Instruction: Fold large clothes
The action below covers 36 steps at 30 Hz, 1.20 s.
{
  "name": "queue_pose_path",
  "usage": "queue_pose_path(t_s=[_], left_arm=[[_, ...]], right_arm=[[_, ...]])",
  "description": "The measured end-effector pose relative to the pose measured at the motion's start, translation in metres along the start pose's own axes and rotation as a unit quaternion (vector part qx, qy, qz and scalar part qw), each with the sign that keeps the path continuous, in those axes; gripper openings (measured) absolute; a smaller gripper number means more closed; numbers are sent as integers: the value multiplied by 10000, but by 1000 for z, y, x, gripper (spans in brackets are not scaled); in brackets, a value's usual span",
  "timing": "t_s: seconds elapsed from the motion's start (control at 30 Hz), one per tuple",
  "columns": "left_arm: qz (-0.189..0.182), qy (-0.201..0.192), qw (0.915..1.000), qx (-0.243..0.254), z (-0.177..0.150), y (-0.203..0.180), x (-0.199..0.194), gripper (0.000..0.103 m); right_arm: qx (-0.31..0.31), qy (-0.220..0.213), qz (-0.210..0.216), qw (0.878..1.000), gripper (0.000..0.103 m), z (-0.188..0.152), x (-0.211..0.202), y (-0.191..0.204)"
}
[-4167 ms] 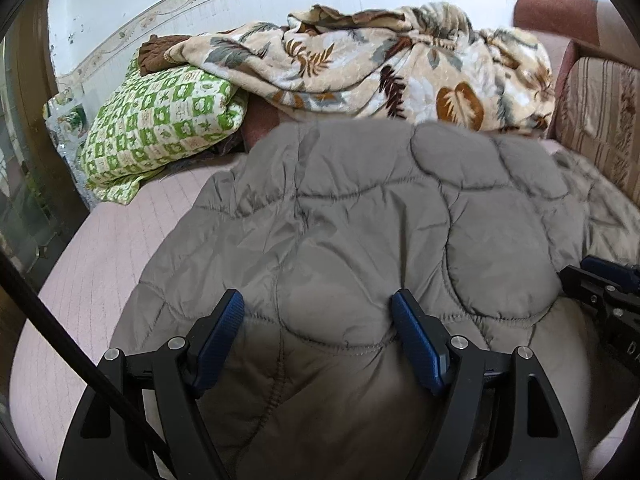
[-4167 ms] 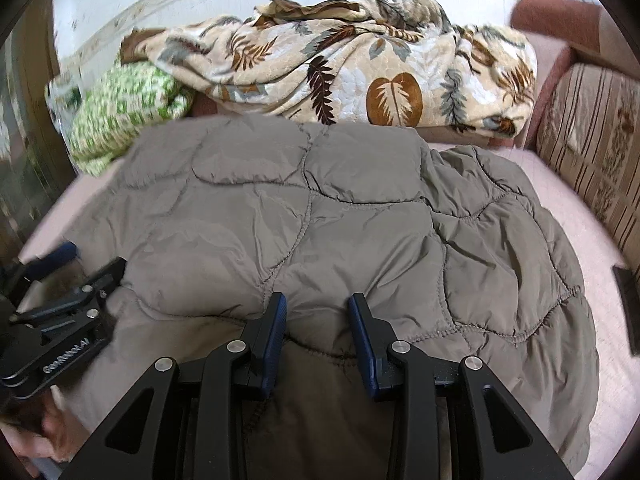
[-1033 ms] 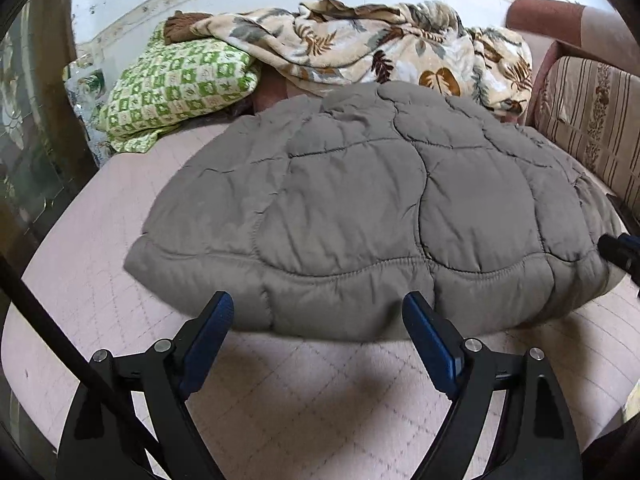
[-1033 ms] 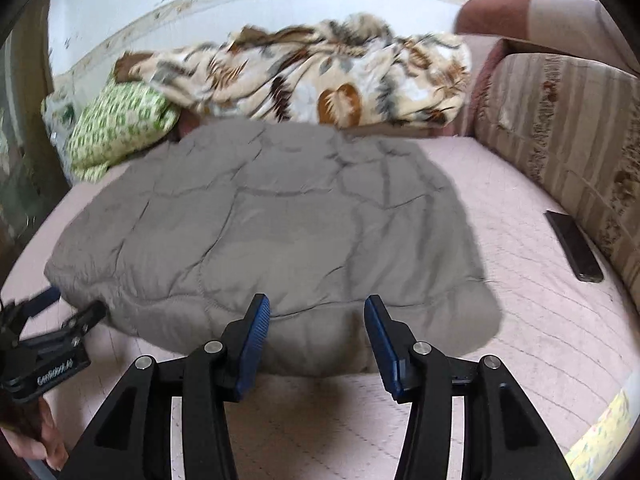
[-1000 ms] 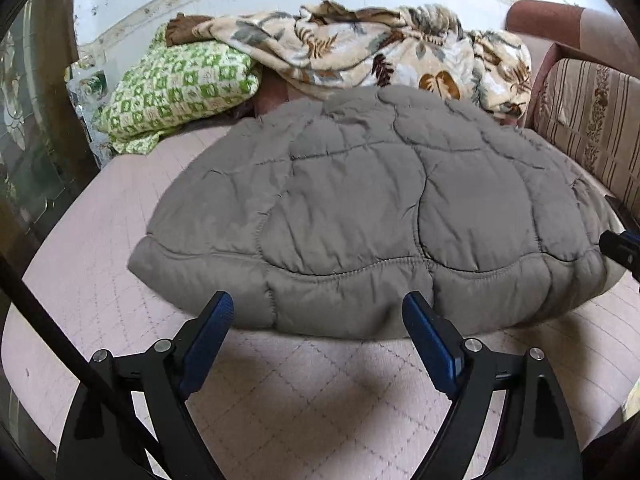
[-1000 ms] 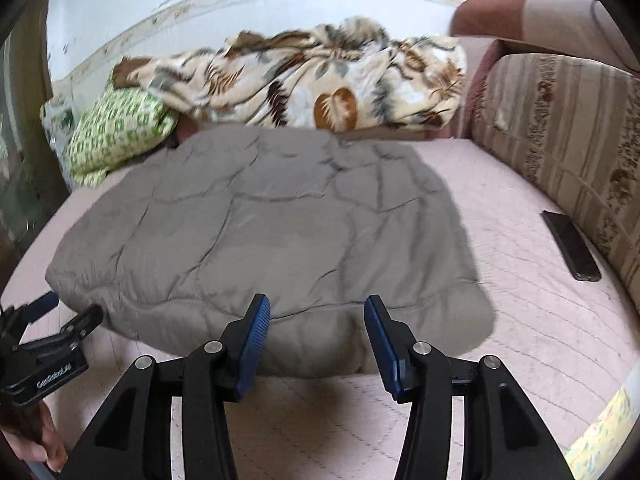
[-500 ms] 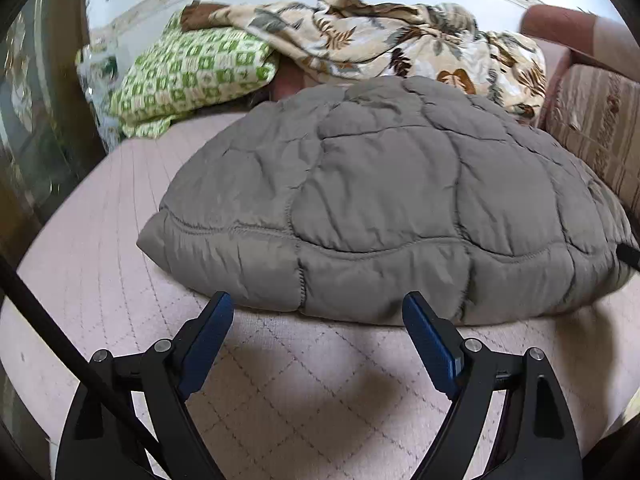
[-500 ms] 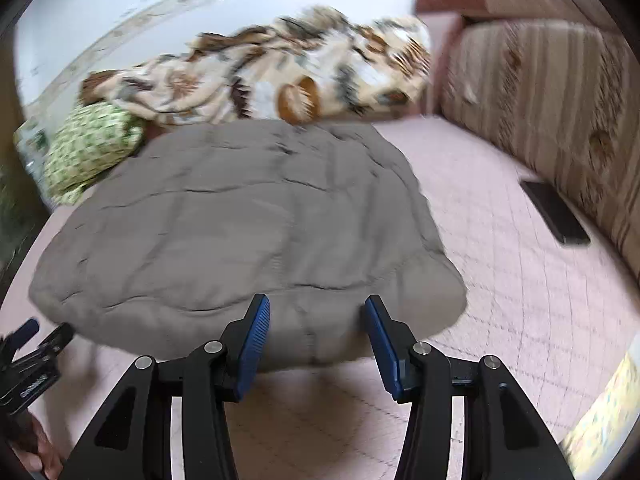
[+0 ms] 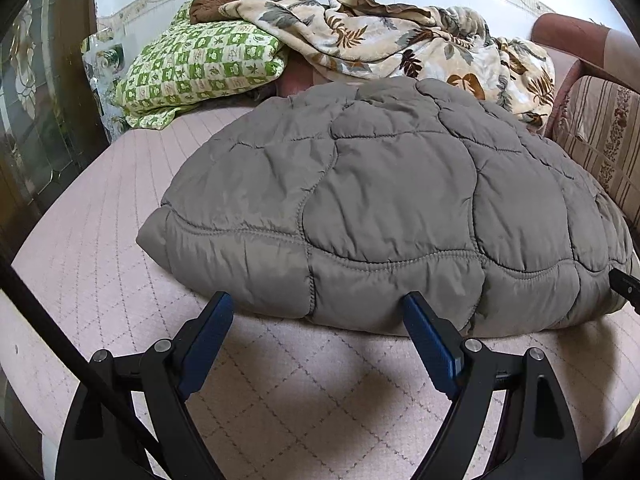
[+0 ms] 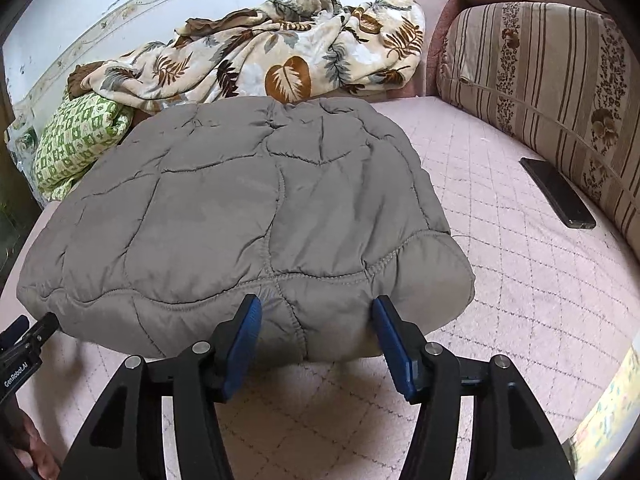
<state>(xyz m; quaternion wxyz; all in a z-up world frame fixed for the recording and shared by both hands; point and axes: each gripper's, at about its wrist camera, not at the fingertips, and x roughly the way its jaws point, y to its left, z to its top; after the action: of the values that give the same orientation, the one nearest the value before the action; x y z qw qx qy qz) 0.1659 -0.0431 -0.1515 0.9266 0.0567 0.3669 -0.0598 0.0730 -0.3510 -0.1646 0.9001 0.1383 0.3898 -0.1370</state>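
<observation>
Item: grey quilted padded coat [image 9: 392, 200], folded into a thick bundle, lying mid-bed on the pink quilted mattress cover [image 9: 304, 392].

Left gripper [image 9: 318, 322]: wide, empty, at the near hem.

Right gripper [image 10: 316, 322]: jaws opening, hem between them, unpressed.

Step, judged: between folds. Next: 2 hem grips.
</observation>
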Motion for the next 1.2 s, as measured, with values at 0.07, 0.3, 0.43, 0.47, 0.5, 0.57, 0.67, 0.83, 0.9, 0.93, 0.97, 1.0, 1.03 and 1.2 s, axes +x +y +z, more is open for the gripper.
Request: queue_pose_path(t_s=[0.07, 0.3, 0.43, 0.47, 0.5, 0.57, 0.67, 0.83, 0.9, 0.93, 0.97, 1.0, 1.03, 1.2], left_arm=[[22, -32, 10000, 7, 1, 0, -1, 86], [37, -130, 9999, 57, 1, -2, -5, 86], [28, -224, 9997, 44, 0, -2, -16, 86], [40, -333, 9994, 81, 0, -2, -25, 86], [54, -417, 9991, 103, 0, -2, -33, 86], [8, -554, 9984, 83, -2, 0, -55, 86], [-155, -692, 9975, 25, -7, 5, -96, 89], [-83, -1198, 9927, 47, -3, 11, -180, 99], [-79, -1387, 9903, 103, -3, 11, -208, 101], [-61, -1485, 9888, 103, -4, 11, -220, 101], [-50, -1580, 9874, 91, -5, 12, -233, 102], [-41, -1639, 9864, 75, -7, 13, -245, 103], [-6, -1647, 9863, 83, -10, 13, -253, 103], [-42, -978, 9951, 144, -15, 14, -251, 103]], right_arm=[[-14, 11, 9, 10000, 64, -1, 0, 0], [-88, 1, -10, 10000, 64, -3, -4, 2], [-223, -126, 75, 9996, 64, -4, -18, 4], [-279, -216, 130, 9993, 64, -6, -27, 8], [-304, -299, 160, 9990, 64, -8, -35, 11], [-369, -447, 300, 9979, 64, -17, -61, 20], [-366, -511, 729, 9954, 65, -32, -102, 32], [-513, -915, 1027, 9892, 79, -38, -178, 51], [-476, -1171, 1014, 9868, 86, -37, -210, 55], [-436, -1281, 1053, 9852, 89, -38, -222, 57], [-417, -1443, 1102, 9825, 90, -40, -237, 59], [-457, -1546, 1117, 9806, 93, -43, -247, 63], [-506, -1595, 1114, 9796, 94, -45, -252, 66], [-843, -1637, 1134, 9763, 95, -64, -263, 82]])
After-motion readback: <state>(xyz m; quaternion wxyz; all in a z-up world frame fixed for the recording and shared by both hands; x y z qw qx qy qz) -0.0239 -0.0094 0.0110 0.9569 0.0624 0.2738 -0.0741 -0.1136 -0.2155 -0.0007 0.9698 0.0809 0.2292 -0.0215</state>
